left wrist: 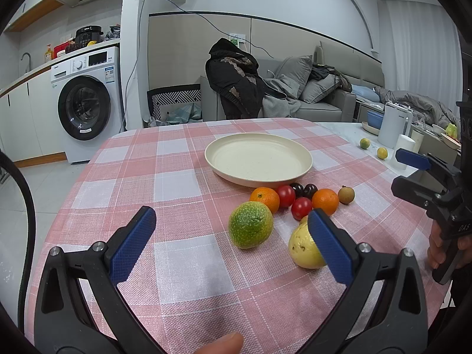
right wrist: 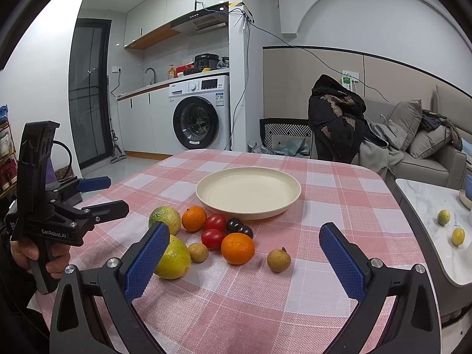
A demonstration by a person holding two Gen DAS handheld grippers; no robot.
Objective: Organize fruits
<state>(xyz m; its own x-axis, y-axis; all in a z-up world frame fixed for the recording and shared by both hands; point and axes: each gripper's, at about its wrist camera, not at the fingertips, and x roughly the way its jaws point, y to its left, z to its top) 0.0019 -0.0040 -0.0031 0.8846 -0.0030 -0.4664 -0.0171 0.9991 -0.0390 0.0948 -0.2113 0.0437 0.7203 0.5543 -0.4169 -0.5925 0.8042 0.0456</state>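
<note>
We see the tabletop (right wrist: 324,183) under a pink checked cloth, with the cream plate (right wrist: 248,190) bare near its middle. Our left hand-held gripper (left wrist: 233,230) and right hand-held gripper (right wrist: 243,247) both stand wide, gripping nothing. The fruits sit in a cluster at 6 o'clock from the plate: a green citrus (right wrist: 165,219), a yellow fruit (right wrist: 174,258), two oranges (right wrist: 237,248), two red tomatoes (right wrist: 213,238), two dark cherries (right wrist: 239,227). One brown longan (right wrist: 278,260) lies at 3 o'clock of the cluster, apart from it; another (right wrist: 198,252) touches the yellow fruit.
</note>
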